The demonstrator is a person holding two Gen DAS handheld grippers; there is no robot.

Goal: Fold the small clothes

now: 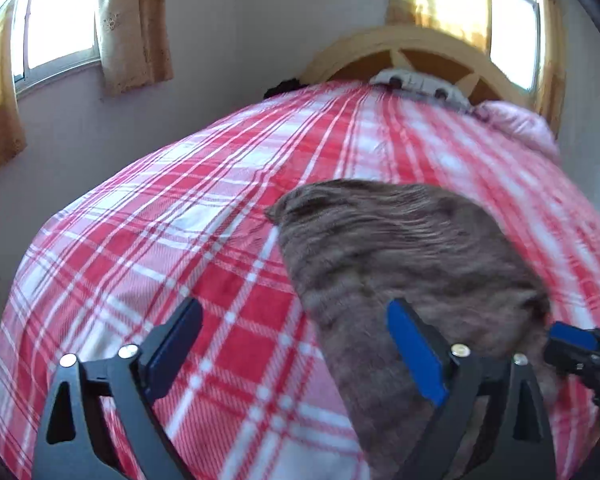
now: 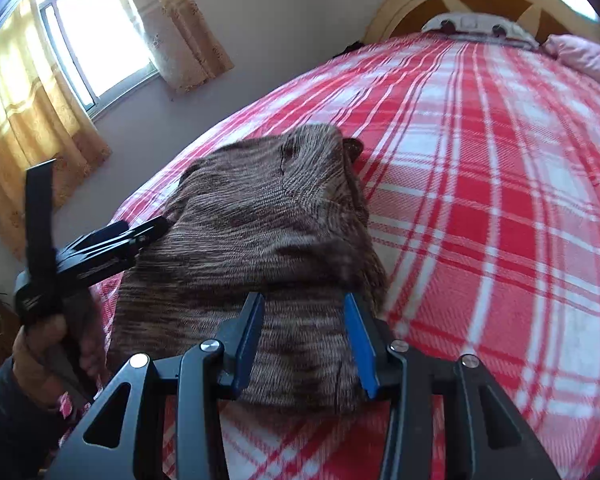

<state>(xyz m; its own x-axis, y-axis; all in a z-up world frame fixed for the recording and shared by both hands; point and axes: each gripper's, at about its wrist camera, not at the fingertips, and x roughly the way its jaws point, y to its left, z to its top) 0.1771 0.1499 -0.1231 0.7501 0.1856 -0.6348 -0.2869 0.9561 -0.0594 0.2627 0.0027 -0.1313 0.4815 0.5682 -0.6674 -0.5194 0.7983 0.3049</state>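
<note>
As far as the frames show, we are mid-fold: the brown knit garment (image 2: 268, 240) lies bunched at frame centre on the plaid bed (image 2: 480, 200). Our left gripper (image 1: 296, 344) has jaws apart over the bedspread; our right gripper (image 2: 304, 340) has jaws apart, straddling the near edge. Squaring remains.

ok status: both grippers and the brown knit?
Left gripper open, beside brown knit. Right gripper open, jaws straddling knit's near edge. Knit partly folded on plaid bedspread. Nothing in the way.
</note>
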